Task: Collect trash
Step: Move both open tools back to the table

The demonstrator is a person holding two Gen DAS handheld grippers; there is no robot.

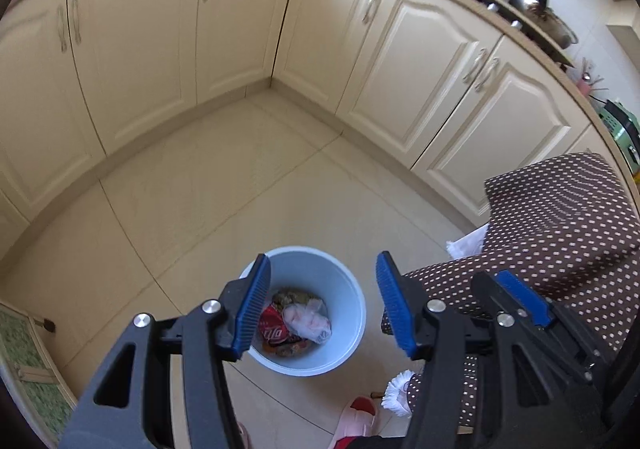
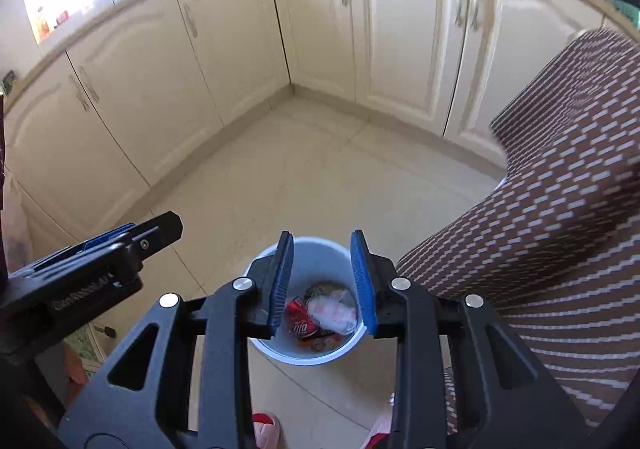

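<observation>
Seen from above, a kitchen corner: cream cabinets (image 1: 152, 49) along the back, pale tiled floor (image 1: 208, 209) below. At left, the left gripper (image 1: 322, 303), jaws set wide apart, gripping nothing. Between and beneath both tools, a pale blue bin (image 1: 340, 289) standing upright on the floor, holding the trash: a red wrapper (image 1: 274, 327), a crumpled white bag (image 1: 306, 321). Just right of the left tool, the right gripper (image 2: 322, 283), jaws parted more narrowly, also empty. Far right, a brown dotted sleeve (image 1: 560, 217).
</observation>
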